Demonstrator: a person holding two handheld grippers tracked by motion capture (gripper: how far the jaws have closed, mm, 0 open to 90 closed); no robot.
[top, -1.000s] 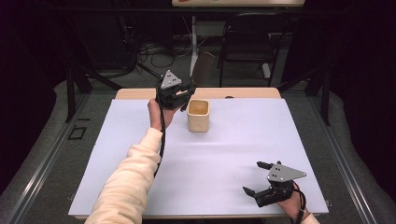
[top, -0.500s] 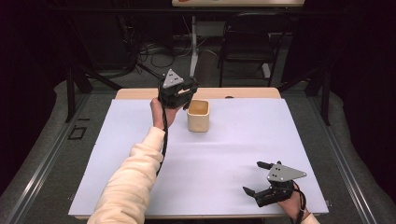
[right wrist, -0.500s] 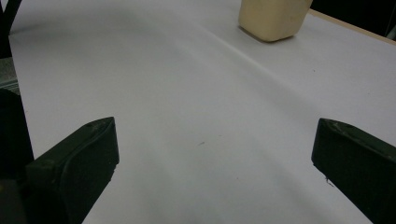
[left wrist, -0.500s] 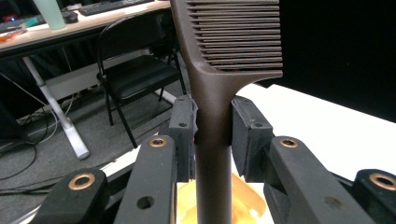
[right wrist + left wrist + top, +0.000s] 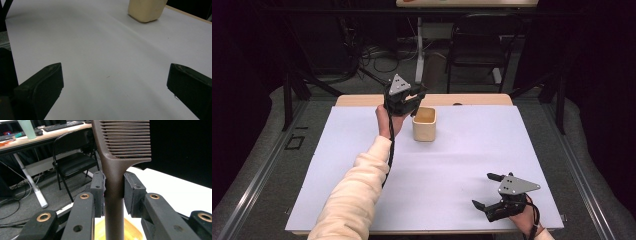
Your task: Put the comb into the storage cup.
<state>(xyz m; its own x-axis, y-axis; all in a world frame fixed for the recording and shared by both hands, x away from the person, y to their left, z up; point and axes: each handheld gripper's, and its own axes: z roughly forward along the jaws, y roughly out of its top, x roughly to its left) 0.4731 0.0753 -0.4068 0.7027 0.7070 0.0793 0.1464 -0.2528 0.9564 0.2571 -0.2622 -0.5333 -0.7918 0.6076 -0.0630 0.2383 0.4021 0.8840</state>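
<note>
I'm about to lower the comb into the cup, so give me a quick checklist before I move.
1. Left gripper shut on comb: ok.
2. Comb upright between the fingers: ok.
3. Handle end over the cup mouth: ok, yellow inside shows right below it.
4. Cup upright on the table: ok.
5. Right gripper open, well away from cup: ok.
6. Cup empty: cannot tell.

The person's left gripper [image 5: 414, 97] is hovering at the far side of the white table [image 5: 452, 150], just above the left rim of a cream cup [image 5: 424, 125]. The right gripper [image 5: 486, 191] is resting near the table's near right corner, its jaws standing wide apart, well away from the cup.
</note>
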